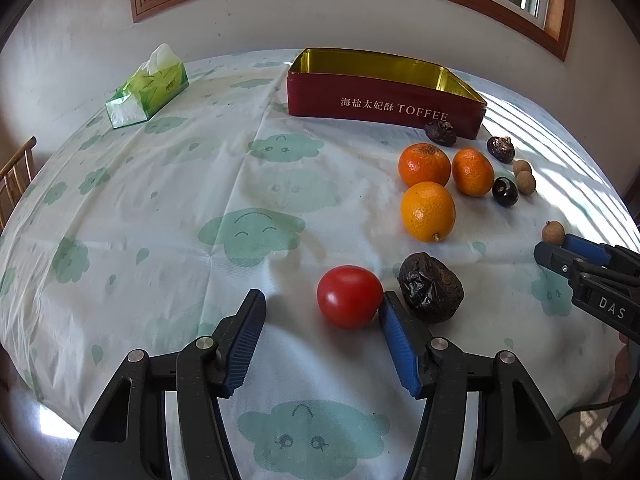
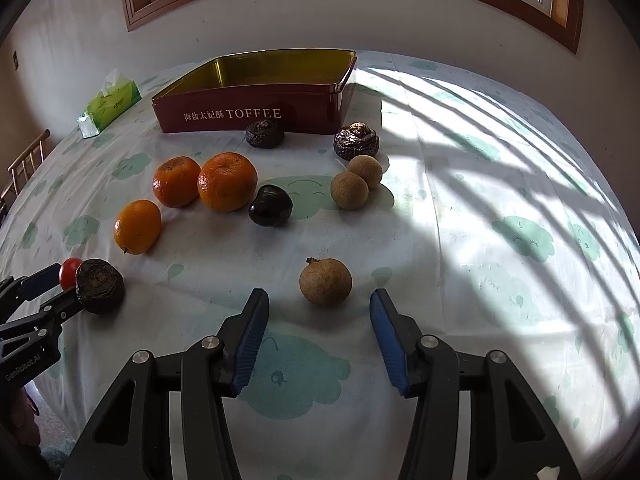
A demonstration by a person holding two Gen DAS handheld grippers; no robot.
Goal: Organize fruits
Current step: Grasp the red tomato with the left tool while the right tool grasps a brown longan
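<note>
My left gripper [image 1: 322, 306] is open; a red tomato [image 1: 349, 296] sits between its fingertips, against the right pad, with a wrinkled dark fruit [image 1: 431, 287] just right of it. My right gripper [image 2: 319, 302] is open around a brown longan [image 2: 325, 281], which lies between the fingertips. Three oranges [image 1: 428, 211] [image 2: 227, 181], small dark fruits [image 2: 271, 205] and two more longans [image 2: 349, 190] lie in front of an open red toffee tin [image 1: 384, 108] [image 2: 256, 114]. The left gripper also shows in the right wrist view [image 2: 60, 284], the right gripper in the left wrist view [image 1: 552, 248].
A green tissue box [image 1: 148, 88] stands at the back left of the table, which has a cloud-print cloth [image 1: 256, 236]. A wooden chair [image 1: 16, 176] is at the left edge. A wall with a window lies behind. Sunlight stripes the right side [image 2: 480, 140].
</note>
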